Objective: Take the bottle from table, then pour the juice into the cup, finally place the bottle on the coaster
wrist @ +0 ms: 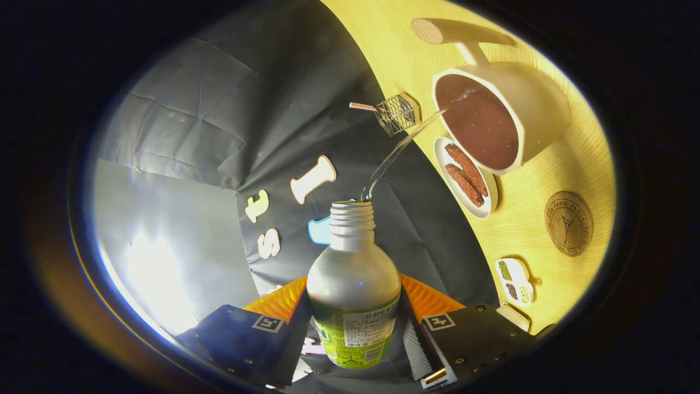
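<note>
Counter [547, 180], pale yellow wood, is tilting steeply across the scene beyond the tool's fingers, with everything else sitting on it. Biggest of the things on it is the cup [538, 109], a cream mug with a long wooden handle sticking out from its far side, and it is holding dark reddish-brown liquid almost to the rim. Next in size, the bottle [353, 284] is sitting between the two fingers of the tool [355, 334], which is clamping it on both sides around the green-labelled lower body; the grey upper body and threaded neck are pointing forward, cap off, mouth open. From that mouth a thin clear stream of juice [399, 150] is arcing out and landing just inside the near rim of the cup. Just beside the cup, touching its near side as far as I can tell, a small white oval plate [489, 205] is carrying two dark brown strips. Farther along the counter, apart from the plate, the round brown coaster [569, 223] is lying flat and bare. Near it, closer to the tool, a little white divided dish [515, 280] is holding green and dark bits. Smallest, a tiny wire basket [399, 113] with a striped handle is standing at the counter's edge beside the stream.
</note>
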Demonstrator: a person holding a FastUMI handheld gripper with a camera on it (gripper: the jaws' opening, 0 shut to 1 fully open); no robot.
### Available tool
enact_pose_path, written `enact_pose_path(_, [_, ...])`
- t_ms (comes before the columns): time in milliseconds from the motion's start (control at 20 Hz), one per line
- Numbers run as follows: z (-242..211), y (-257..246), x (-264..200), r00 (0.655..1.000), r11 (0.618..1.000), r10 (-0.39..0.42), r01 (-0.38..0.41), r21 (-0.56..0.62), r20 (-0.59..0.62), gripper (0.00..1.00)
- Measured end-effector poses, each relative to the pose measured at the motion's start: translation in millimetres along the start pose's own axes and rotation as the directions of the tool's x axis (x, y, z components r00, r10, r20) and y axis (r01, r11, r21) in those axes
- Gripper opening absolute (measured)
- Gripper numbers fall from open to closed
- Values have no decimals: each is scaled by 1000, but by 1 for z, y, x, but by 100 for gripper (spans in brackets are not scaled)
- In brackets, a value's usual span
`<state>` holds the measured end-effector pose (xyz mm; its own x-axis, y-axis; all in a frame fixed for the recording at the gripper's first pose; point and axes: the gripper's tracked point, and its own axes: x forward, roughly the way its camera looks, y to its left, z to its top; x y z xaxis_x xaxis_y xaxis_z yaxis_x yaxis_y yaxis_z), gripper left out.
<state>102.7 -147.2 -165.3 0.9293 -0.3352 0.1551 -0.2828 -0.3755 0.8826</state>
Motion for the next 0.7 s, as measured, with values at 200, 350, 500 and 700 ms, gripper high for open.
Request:
enact_pose_path(200, [5, 2, 5, 1000, 1000, 7, -7, -2, 15, 77])
enact_pose_path(350, [9, -1, 6, 1000, 1000, 3, -3, 3, 20, 77])
enact_pose_path(500, [13, -8, 9, 1000, 1000, -9, 8, 13, 27, 77])
enact_pose_path(700, [18, -10, 11, 999, 1000, -13, 12, 13, 34, 77])
